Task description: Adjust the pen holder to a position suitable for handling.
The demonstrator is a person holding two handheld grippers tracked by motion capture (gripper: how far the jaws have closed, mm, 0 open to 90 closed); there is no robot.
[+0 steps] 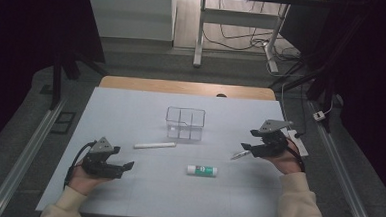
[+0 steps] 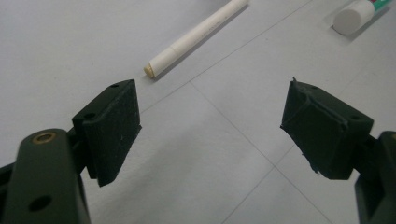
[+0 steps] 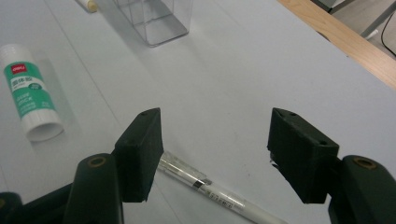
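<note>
Pen (image 3: 205,185) lies loose under your right gripper (image 3: 212,149), jaws spread, nothing held; left gripper (image 2: 210,135) gapes idle too.

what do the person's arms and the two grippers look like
Both forearms wear cream, ribbed-cuff sleeves. The left gripper and the right gripper are black, each topped by a grey three-cornered plate, with a black cable trailing from the left one. Up close, the jaws end in blocky black pads with small screw holes, on arms with brass-coloured pivot pins.
</note>
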